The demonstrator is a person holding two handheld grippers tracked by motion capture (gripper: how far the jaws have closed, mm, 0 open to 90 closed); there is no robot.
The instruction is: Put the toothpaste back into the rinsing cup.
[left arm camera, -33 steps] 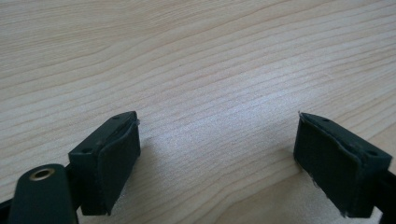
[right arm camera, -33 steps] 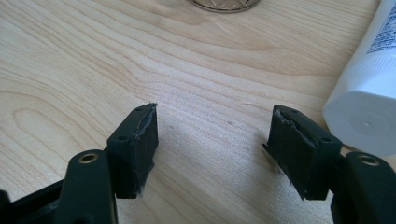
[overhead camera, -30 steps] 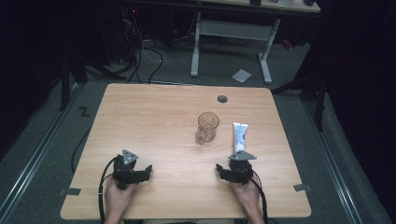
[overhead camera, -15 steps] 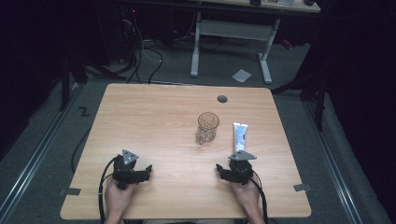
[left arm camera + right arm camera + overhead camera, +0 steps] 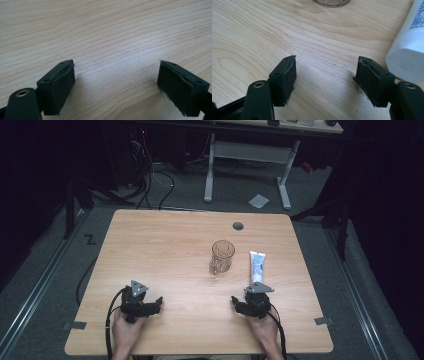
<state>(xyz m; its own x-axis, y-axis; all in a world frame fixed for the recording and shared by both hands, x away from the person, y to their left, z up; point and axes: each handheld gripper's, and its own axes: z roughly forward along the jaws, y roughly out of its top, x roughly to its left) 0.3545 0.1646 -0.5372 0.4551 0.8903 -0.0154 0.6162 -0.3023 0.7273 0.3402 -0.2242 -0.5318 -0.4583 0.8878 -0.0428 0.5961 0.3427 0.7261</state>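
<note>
Glass (image 5: 222,256) stands upright near the middle of the tabletop (image 5: 165,250), and everything else can be placed from it. Just to its right lies a white tube (image 5: 257,267), flat on the wood, its cap end toward the person. Nearer the person than the glass, the right gripper (image 5: 234,301) rests low on the wood with its jaws spread wide and empty; in the right gripper view the tube's cap sits just beside one jaw, so a short reach would likely take it. Well to the left of the glass, the left gripper (image 5: 159,301) also rests on the wood, jaws wide, nothing between them. Both hands look parked in a ready pose, neither touching glass nor tube.
</note>
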